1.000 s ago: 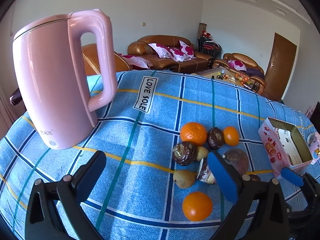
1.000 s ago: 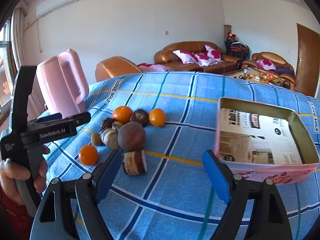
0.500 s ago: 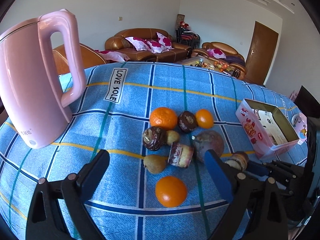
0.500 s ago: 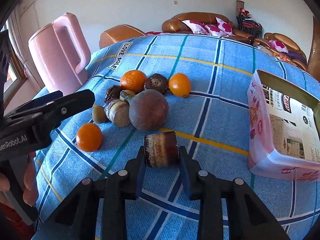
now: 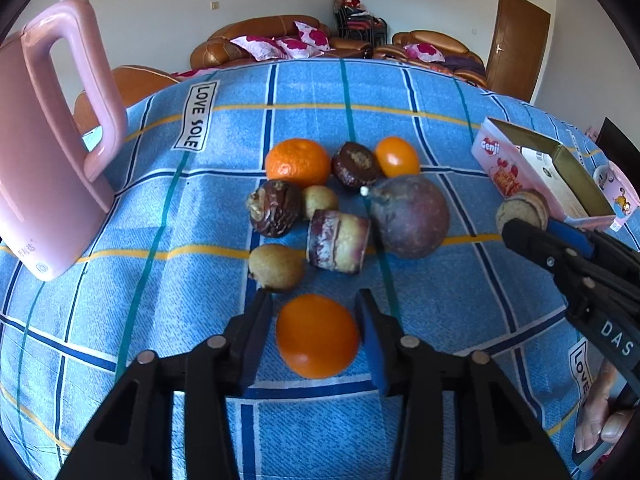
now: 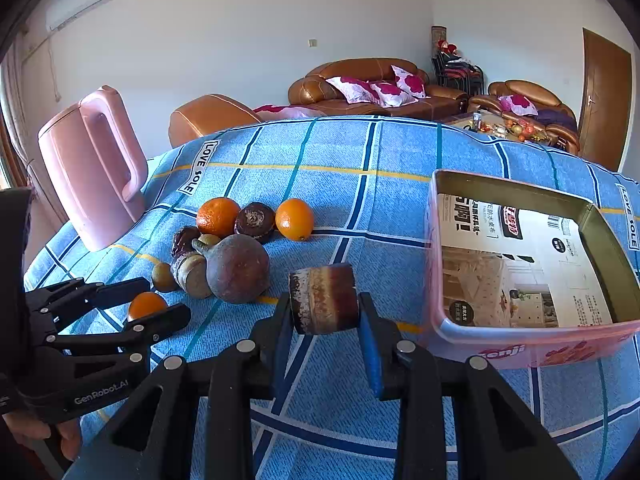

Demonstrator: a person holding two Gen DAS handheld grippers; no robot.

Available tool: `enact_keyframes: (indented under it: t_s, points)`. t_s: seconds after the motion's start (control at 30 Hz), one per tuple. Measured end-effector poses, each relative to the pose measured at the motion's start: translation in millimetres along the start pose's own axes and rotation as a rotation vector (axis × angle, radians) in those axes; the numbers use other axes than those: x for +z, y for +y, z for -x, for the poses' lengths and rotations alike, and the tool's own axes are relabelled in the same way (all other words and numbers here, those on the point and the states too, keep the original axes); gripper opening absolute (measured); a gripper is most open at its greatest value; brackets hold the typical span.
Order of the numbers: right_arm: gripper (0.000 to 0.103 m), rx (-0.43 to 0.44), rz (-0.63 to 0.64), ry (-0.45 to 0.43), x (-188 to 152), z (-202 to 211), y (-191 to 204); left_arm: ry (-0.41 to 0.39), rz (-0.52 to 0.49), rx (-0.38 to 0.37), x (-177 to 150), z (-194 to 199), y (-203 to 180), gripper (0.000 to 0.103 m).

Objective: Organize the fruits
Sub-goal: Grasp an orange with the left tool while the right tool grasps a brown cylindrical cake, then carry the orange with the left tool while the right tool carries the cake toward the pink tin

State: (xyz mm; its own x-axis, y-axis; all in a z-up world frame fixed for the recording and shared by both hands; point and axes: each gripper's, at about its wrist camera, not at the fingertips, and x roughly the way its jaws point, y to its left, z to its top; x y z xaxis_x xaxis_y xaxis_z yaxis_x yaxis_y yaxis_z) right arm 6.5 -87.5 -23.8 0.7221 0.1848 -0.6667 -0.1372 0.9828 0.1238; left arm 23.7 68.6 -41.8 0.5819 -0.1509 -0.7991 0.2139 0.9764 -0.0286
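My left gripper (image 5: 316, 316) has closed around an orange (image 5: 317, 335) on the blue checked tablecloth (image 5: 160, 320); the pads touch or nearly touch its sides. It also shows in the right wrist view (image 6: 146, 305). My right gripper (image 6: 324, 316) is shut on a brown cylindrical fruit piece (image 6: 323, 298) and holds it above the cloth, left of the open pink tin box (image 6: 516, 344). A pile of fruit lies behind: a large purple round fruit (image 5: 410, 216), two oranges (image 5: 298, 162), dark fruits (image 5: 275, 208) and small pears (image 5: 276, 267).
A tall pink kettle (image 5: 44, 152) stands at the left of the table. The pink tin box (image 5: 536, 172) sits at the right; its inside holds only a paper lining. Sofas and a door lie beyond the table.
My left gripper moved forward and closed around the near orange. My right gripper lifted the brown fruit piece off the cloth toward the box.
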Motion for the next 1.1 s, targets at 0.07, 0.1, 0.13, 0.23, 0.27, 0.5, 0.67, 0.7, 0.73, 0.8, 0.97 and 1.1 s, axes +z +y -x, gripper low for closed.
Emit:
enact_keyframes:
  t_s: [0.07,0.1,0.13,0.23,0.27,0.5,0.67,0.7,0.73,0.8,0.97,1.1]
  points:
    - [0.033,0.003,-0.001,0.002,0,0,0,-0.012,0.005,-0.006,-2,1,2,0.037]
    - [0.033,0.002,0.001,0.002,-1,1,0,-0.015,-0.001,-0.008,-3,1,1,0.037]
    - [0.033,0.001,0.002,0.000,-1,1,0,-0.018,-0.005,-0.007,-3,1,1,0.037]
    - [0.033,-0.006,0.002,-0.011,-1,2,0,-0.026,0.002,-0.014,-3,1,1,0.036]
    - [0.033,-0.007,0.000,-0.018,0,4,0,-0.035,0.009,-0.024,-2,2,1,0.036]
    - [0.033,-0.025,-0.003,-0.165,8,34,-5,-0.244,0.061,-0.086,4,34,10,0.036]
    - [0.033,-0.010,-0.034,-0.174,14,38,-14,-0.332,0.142,-0.096,5,46,24,0.036]
    - [0.033,0.017,-0.053,-0.160,14,36,-17,-0.345,0.158,-0.093,7,47,28,0.036]
    - [0.033,0.041,-0.071,-0.142,15,34,-20,-0.356,0.171,-0.088,7,48,30,0.036]
    - [0.034,0.077,-0.104,-0.120,16,32,-27,-0.376,0.190,-0.080,7,51,34,0.036]
    - [0.055,0.210,-0.184,-0.111,15,37,-45,-0.388,0.206,-0.077,7,54,37,0.036]
    - [0.063,0.187,-0.139,-0.062,4,35,-33,-0.382,0.206,-0.073,6,56,36,0.036]
